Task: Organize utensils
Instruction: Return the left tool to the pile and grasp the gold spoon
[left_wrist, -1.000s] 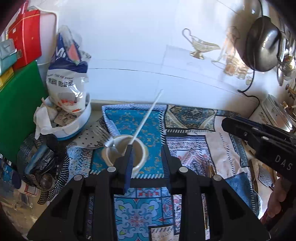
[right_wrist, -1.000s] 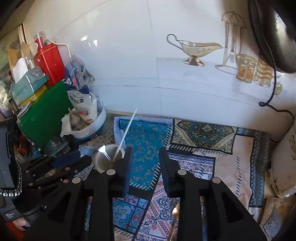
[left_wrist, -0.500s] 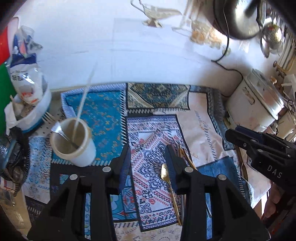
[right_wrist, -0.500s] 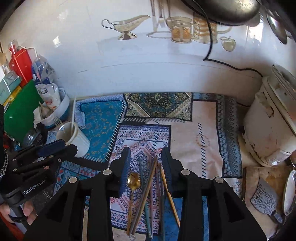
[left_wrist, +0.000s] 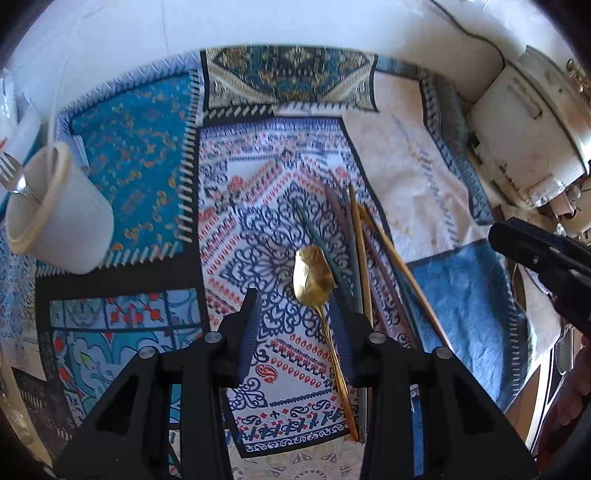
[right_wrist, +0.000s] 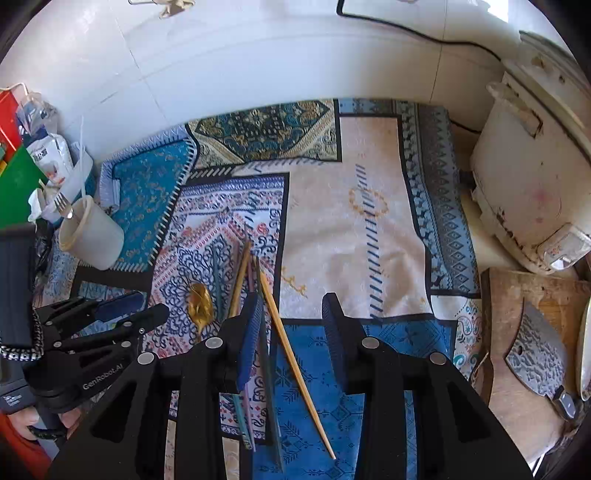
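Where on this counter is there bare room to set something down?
The cream patch of the cloth, between the chopsticks and the rice cooker, lies bare. So does the teal patch beside the cup. It is crowded around the gold spoon and at the far left corner.

Glossy gold metal spoon (left_wrist: 313, 275) on matt patterned cloth (left_wrist: 155, 155). Smooth wooden-looking chopsticks (right_wrist: 295, 354) at centre; shiny metal fork (right_wrist: 63, 206) in matt white cup (right_wrist: 94, 240), left. Rough wooden board (right_wrist: 517, 369) at lower right.

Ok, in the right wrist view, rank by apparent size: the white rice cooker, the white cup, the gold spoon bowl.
1. White rice cooker, largest by far.
2. White plastic cup holding a fork.
3. Gold spoon bowl, smallest, though its handle is hidden behind the gripper finger.
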